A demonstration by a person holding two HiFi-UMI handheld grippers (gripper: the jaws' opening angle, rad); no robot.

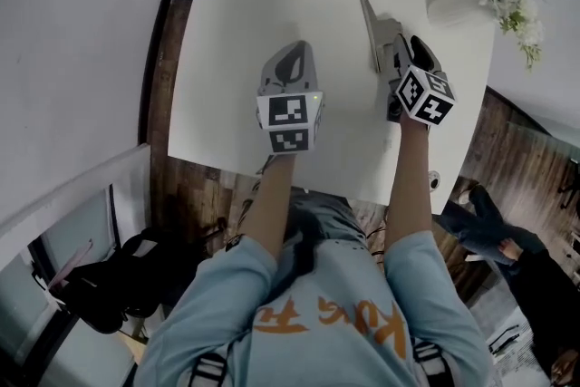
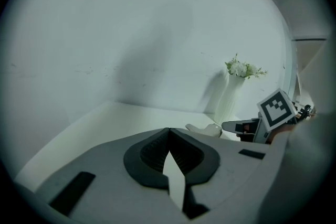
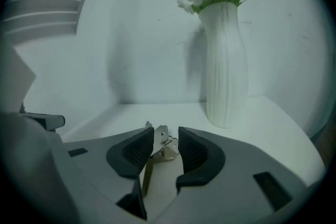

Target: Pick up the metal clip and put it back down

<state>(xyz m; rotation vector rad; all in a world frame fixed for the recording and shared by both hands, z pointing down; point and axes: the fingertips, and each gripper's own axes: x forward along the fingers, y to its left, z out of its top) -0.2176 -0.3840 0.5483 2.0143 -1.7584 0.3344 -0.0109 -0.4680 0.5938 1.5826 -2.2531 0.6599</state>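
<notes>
Where table [image 1: 236, 32] meets wall [image 3: 131, 50], white vase [image 3: 224, 60] stands | wood floor [image 1: 195, 186]

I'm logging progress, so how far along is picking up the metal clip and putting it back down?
Nothing shows whether the lift already happened. In hand: the metal clip rests on the white table between the open jaws of the right tool, ungripped; the left tool is shut, empty. Left: either grasp and lift it, or, if it was just set down, only withdraw.
</notes>
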